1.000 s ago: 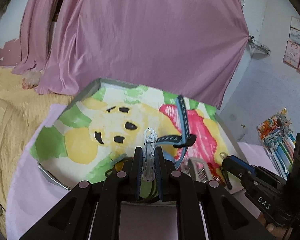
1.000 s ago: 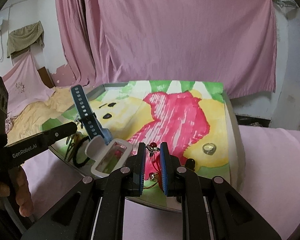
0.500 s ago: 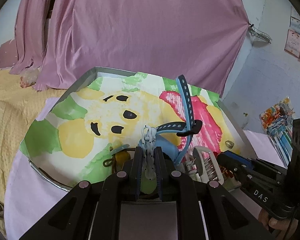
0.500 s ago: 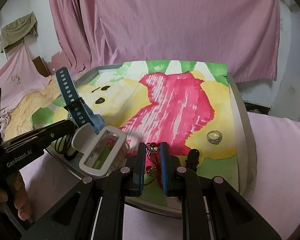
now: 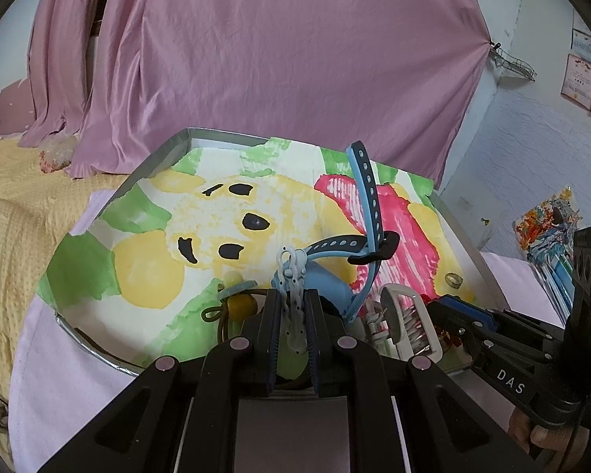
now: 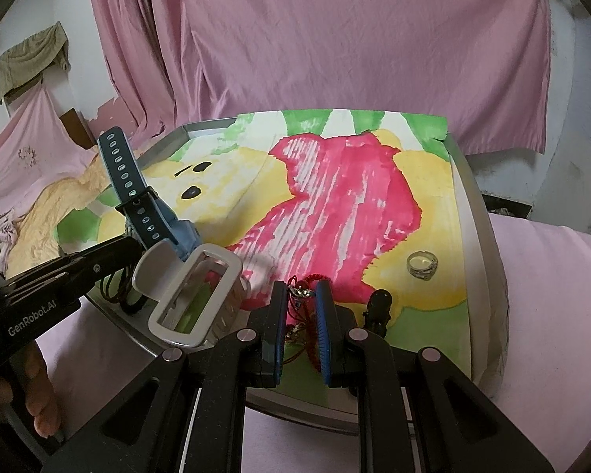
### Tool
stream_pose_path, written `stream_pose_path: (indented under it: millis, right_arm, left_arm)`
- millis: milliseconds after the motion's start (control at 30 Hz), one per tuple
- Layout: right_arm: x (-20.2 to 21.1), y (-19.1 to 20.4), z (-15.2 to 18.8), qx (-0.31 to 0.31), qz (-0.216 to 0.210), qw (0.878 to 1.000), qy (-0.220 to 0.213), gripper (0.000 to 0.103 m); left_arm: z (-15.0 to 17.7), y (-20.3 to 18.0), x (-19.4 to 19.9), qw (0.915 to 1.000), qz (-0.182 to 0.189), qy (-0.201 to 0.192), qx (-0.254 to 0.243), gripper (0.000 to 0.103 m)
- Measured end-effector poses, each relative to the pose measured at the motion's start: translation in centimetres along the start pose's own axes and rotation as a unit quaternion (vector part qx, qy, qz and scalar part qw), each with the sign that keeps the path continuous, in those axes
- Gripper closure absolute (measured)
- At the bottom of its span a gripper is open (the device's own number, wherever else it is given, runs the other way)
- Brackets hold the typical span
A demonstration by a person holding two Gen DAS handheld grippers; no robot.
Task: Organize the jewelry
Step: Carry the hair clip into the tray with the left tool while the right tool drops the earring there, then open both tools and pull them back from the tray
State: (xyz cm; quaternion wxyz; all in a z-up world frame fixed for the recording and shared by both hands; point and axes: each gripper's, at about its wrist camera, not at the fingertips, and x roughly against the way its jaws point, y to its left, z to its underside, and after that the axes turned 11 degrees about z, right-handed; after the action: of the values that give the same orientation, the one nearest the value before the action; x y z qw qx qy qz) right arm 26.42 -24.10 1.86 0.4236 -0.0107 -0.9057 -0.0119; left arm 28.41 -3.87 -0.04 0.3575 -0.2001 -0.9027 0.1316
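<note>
here the left gripper (image 5: 291, 315) holds a pale blue-white strap (image 5: 292, 280) between its narrow fingers, just before the blue watch (image 5: 364, 236) on the tray (image 5: 169, 149). the right gripper (image 6: 301, 315) has its fingers closed around a red cord charm (image 6: 301, 293), low over the tray's near edge. only the right wrist view shows well the silver ring (image 6: 422, 265) on the painted cloth (image 6: 335, 181) and the small black piece (image 6: 379, 303) beside the fingers. only the left wrist view shows the yellow bead on a dark cord (image 5: 240, 305). a white open case (image 6: 195, 295) lies between both grippers.
</note>
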Motion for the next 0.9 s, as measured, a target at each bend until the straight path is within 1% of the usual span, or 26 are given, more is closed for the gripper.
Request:
stream_pose_path:
  millis: [67,133,167,233,300,333,367,400,467,533,567,600,633,700,800,867,900]
  right_arm:
    - [-0.1,-0.1,0.0,-0.002,-0.001,1.0,0.0,0.089]
    - [-0.1,-0.1,0.0,-0.005,-0.001,1.0,0.001,0.086]
    - [-0.2,-0.2,0.0,-0.007,0.0,1.0,0.004,0.085]
    - [-0.5,-0.4,0.0,-0.013,-0.003,1.0,0.011,0.083]
    - [-0.3,-0.6,0.0,-0.021,-0.004,1.0,0.005,0.083]
    - [-0.3,-0.7,0.1,-0.022,-0.005,1.0,0.002,0.083]
    - [-0.3,-0.7,0.0,-0.023,-0.005,1.0,0.001,0.083]
    - [-0.3,-0.7,0.0,-0.023,-0.005,1.0,0.001,0.083]
    - [-0.2,-0.7,0.0,-0.023,-0.005,1.0,-0.001,0.083]
    - [-0.1,-0.8,0.0,-0.025,-0.004,1.0,-0.005,0.083]
    - [0.0,-0.8,0.0,-0.026,-0.004,1.0,-0.006,0.082]
    - [0.1,-0.9,0.0,-0.028,-0.004,1.0,-0.007,0.078]
    - [0.2,-1.0,0.0,-0.03,-0.003,1.0,-0.009,0.071]
    - [0.3,-1.1,0.0,-0.033,-0.002,0.999,-0.014,0.066]
    - [0.4,-1.2,0.1,-0.035,0.0,0.999,-0.019,0.064]
    - [0.5,-1.3,0.1,-0.037,0.002,0.999,-0.023,0.06]
    - [0.6,-1.3,0.1,-0.038,0.003,0.999,-0.025,0.056]
  left_arm:
    - [0.0,0.0,0.0,1.0,-0.001,0.0,0.0,0.091]
    - [0.1,0.0,0.0,1.0,-0.003,0.0,0.001,0.09]
    - [0.1,0.1,0.0,1.0,-0.004,-0.001,0.002,0.088]
    - [0.1,0.2,0.2,1.0,-0.004,-0.006,0.004,0.081]
    - [0.1,0.2,0.4,0.9999,-0.002,-0.012,0.007,0.067]
    - [0.1,0.3,0.5,0.9999,-0.002,-0.015,0.008,0.064]
    - [0.1,0.3,0.6,0.9998,0.0,-0.019,0.009,0.059]
    - [0.1,0.3,0.7,0.9997,0.0,-0.021,0.01,0.057]
    - [0.1,0.3,0.8,0.9997,0.0,-0.024,0.011,0.056]
    - [0.0,0.4,0.8,0.9996,-0.001,-0.026,0.012,0.052]
    - [0.0,0.4,0.8,0.9996,-0.002,-0.027,0.012,0.047]
    - [0.0,0.4,0.9,0.9995,-0.003,-0.029,0.013,0.043]
    - [0.0,0.4,1.0,0.9994,-0.005,-0.032,0.014,0.042]
    - [0.0,0.5,1.2,0.9992,-0.006,-0.036,0.015,0.036]
    - [0.1,0.7,1.4,0.9988,-0.014,-0.044,0.019,0.027]
    - [0.1,0.7,1.6,0.9985,-0.019,-0.048,0.02,0.023]
    - [0.1,0.7,1.7,0.9983,-0.023,-0.051,0.02,0.018]
